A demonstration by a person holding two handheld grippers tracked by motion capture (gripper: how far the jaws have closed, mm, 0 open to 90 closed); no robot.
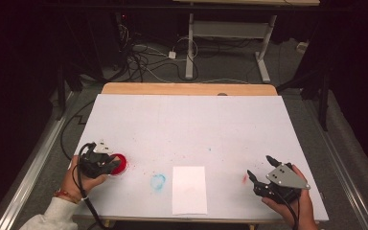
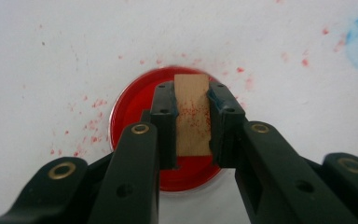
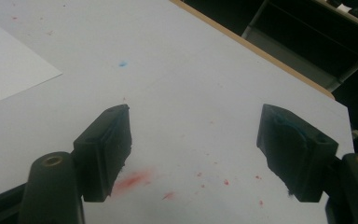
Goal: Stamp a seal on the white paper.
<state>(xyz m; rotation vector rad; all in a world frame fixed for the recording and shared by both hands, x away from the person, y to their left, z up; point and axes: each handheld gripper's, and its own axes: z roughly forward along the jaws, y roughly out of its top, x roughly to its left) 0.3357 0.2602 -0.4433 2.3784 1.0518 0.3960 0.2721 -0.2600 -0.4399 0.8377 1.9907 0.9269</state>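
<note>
A small wooden block flecked with red stands between the pads of my left gripper, which is shut on it. The block hangs right over a round red dish; I cannot tell whether its far end touches the dish. In the high view the left gripper is at the table's front left, above the red dish. My right gripper sits at the front right, its jaws wide open with nothing between them. In the right gripper view it hovers over bare white table.
A white sheet of paper lies at the front middle, with a blue paint ring to its left. A red smear marks the table under the right gripper. Red spatter surrounds the dish. The wooden table edge runs along the far side.
</note>
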